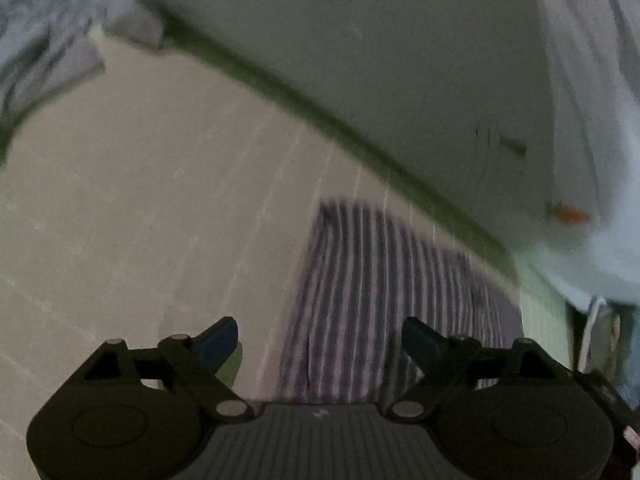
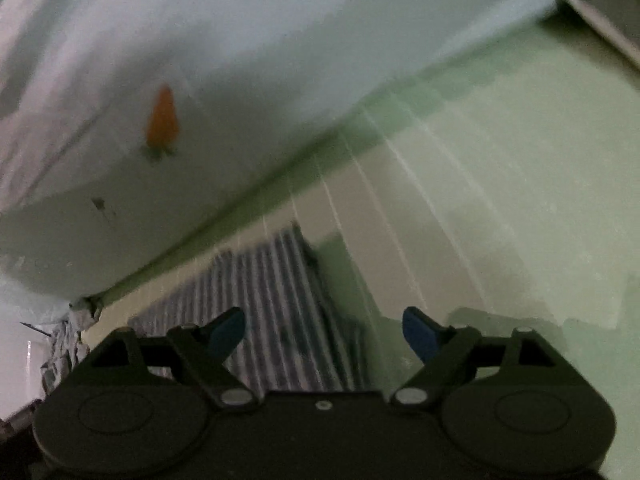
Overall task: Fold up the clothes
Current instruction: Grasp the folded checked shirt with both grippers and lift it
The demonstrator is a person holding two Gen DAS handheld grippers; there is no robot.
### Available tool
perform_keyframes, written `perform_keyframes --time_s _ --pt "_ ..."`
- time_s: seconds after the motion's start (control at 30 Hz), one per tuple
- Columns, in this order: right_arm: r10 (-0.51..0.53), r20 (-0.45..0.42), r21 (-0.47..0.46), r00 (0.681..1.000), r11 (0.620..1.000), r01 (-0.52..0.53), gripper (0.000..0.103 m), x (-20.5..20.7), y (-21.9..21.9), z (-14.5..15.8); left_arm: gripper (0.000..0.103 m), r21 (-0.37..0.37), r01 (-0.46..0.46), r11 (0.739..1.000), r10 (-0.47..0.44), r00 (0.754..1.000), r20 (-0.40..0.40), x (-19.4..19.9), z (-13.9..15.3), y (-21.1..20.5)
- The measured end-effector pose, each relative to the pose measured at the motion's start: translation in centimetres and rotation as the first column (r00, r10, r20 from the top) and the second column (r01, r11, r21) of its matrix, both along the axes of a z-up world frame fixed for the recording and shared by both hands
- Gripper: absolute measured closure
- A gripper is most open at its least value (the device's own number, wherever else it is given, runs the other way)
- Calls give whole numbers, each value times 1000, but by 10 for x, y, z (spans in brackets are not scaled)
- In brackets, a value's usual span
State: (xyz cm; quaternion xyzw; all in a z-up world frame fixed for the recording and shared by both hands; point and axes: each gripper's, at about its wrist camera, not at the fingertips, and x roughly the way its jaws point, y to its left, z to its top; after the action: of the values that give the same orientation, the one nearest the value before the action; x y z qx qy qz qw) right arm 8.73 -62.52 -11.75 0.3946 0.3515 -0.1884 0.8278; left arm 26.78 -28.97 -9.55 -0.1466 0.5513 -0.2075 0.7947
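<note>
Below, striped garment (image 1: 384, 300) flat on the bed (image 1: 140, 200); both tongs (image 1: 320, 344) (image 2: 324, 336) apart, empty.

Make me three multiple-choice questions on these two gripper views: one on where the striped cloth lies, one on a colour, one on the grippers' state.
1. In the left wrist view, the striped cloth lies:
A) ahead, right of centre
B) far upper left
C) nowhere

2. The mark on the pale sheet is:
A) blue
B) orange
C) black

3. The left gripper and right gripper are:
A) both shut
B) both open
C) one holding cloth

Answers: 1 A, its stripes fill that area; 2 B, the orange mark stands out; 3 B, fingers stand apart, nothing clamped.
</note>
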Motion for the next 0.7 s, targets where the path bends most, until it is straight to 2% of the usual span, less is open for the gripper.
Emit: perform_keyframes --time_s 0.13,0.33,0.47,0.63,0.67,0.7 --pt "20 -6 73 1000 997 -20 14 -5 8 -14 13 13 50 999 -49 998 -31 -8 -15 -9" --pt "56 2 106 998 993 -56 11 14 8 -20 12 -6 91 996 -91 995 -49 -2 -22 -31" --pt "108 -2 77 994 991 -107 1 36 15 -17 12 3 123 992 -123 992 -27 -1 -23 -41" --pt "166 -49 -23 985 986 -167 0 58 36 -14 11 -41 118 992 -119 993 -11 -4 -27 -39" --pt "185 -54 -24 981 982 -187 0 61 41 -13 15 -52 120 991 -121 993 -10 -2 -28 -40" --pt "208 -52 -13 977 978 -209 0 63 45 -13 31 -75 127 989 -128 991 -21 -2 -29 -41"
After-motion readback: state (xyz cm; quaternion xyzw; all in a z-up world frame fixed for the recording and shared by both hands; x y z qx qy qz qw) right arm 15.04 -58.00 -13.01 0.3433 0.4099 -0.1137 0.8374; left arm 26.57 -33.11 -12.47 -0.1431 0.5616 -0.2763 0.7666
